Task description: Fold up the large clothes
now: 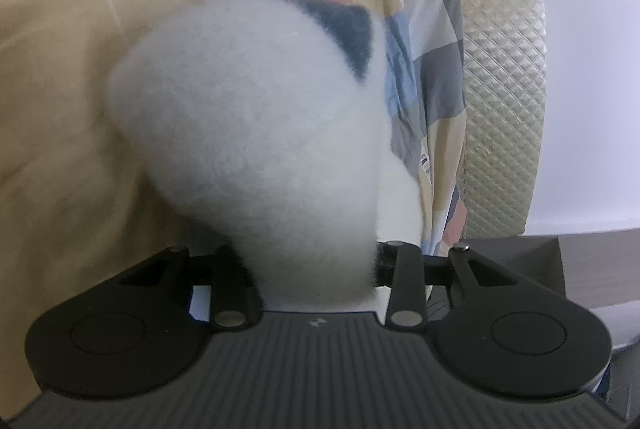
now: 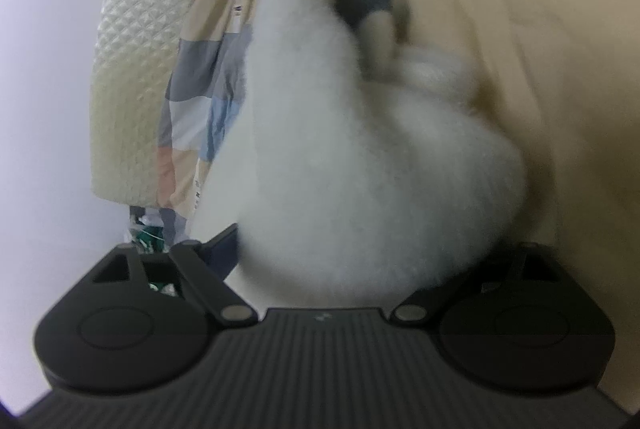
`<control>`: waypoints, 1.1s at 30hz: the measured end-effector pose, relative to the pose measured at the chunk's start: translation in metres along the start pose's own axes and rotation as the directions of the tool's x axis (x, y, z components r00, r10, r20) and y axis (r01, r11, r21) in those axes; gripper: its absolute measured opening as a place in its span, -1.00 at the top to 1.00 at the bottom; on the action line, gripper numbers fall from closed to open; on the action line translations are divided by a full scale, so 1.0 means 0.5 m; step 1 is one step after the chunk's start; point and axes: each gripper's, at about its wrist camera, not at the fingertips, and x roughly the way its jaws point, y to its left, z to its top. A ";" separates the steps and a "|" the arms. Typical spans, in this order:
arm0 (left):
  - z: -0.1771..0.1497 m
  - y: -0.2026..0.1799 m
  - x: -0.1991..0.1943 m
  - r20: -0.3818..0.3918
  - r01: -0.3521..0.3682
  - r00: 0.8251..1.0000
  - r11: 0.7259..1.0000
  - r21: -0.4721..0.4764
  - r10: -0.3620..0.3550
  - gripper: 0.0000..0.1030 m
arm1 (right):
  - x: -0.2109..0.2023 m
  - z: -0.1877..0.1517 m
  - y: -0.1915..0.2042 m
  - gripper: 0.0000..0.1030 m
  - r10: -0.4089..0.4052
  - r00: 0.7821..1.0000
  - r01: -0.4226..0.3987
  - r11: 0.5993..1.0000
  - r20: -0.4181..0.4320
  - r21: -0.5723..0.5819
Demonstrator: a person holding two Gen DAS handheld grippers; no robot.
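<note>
Both your grippers are buried in a fluffy white garment with a dark blue-grey patch, bunched in front of each camera above a cream bedsheet. Your left gripper appears clamped on the fleece, its linkage drawn in around the fabric. Your right gripper also seems to grip it, though blur hides the fingertips. A patchwork quilt and a quilted mattress edge lie beyond. No neat fold shows yet; nearly all the folding seems left.
</note>
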 end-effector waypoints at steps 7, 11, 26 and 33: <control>-0.011 -0.022 -0.022 0.018 0.020 1.000 0.998 0.066 -0.021 0.18 | -0.055 0.023 0.054 0.01 0.047 0.998 -0.041 0.988 0.038 -0.147; -0.023 -0.044 -0.048 -0.008 0.063 0.998 0.993 0.102 -0.062 0.18 | -0.101 0.024 0.090 0.02 0.096 0.993 -0.077 0.969 0.075 -0.233; -0.138 -0.328 -0.073 -0.133 0.218 0.973 0.935 0.279 -0.187 0.18 | -0.281 0.202 0.186 0.02 0.263 0.951 -0.207 0.932 0.162 -0.299; -0.171 -0.525 0.004 -0.186 0.299 0.951 0.889 0.347 -0.247 0.17 | -0.333 0.340 0.257 0.01 0.319 0.919 -0.228 0.910 0.233 -0.348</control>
